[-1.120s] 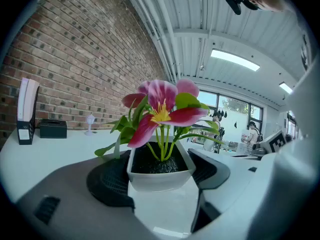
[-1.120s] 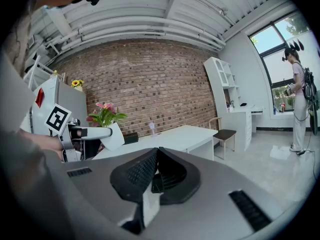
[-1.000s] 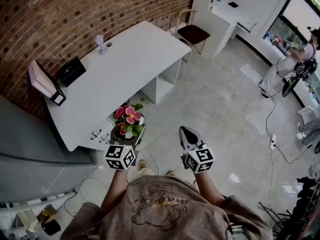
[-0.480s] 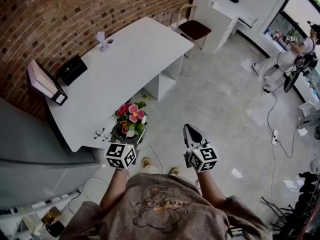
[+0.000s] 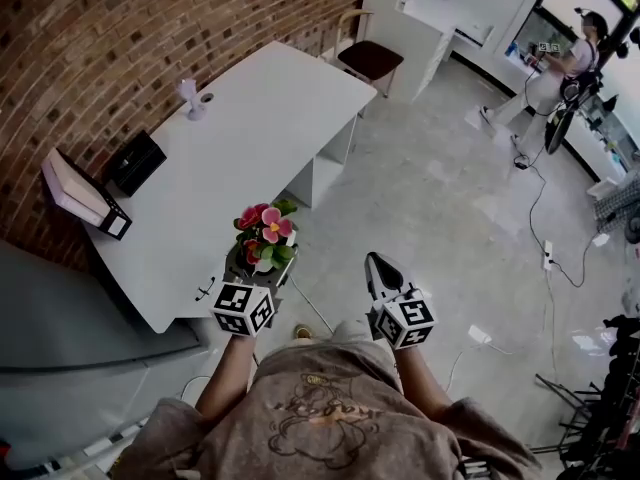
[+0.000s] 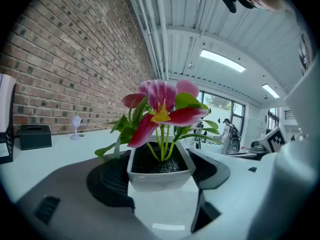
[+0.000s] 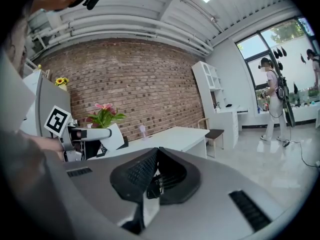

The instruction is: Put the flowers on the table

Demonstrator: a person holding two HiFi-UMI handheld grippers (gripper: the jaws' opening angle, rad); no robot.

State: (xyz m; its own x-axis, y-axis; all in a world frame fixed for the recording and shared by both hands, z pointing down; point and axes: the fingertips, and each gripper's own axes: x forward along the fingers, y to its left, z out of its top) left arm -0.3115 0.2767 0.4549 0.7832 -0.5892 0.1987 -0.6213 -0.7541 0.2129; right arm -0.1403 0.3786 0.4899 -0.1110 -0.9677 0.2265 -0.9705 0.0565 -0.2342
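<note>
While the left gripper [image 5: 256,268] clamps the white pot [image 6: 159,173] from both sides, upright so the flowers [image 5: 264,230] don't tip, it's in the air by the table [image 5: 250,118] edge, not yet set down. Right gripper [image 7: 156,159] closed on nothing, held clear.

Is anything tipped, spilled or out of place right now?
Nothing stands out. The pot sits upright in the left gripper, its soil inside and flowers intact. The right gripper is shut and empty; the table looks tidy.
</note>
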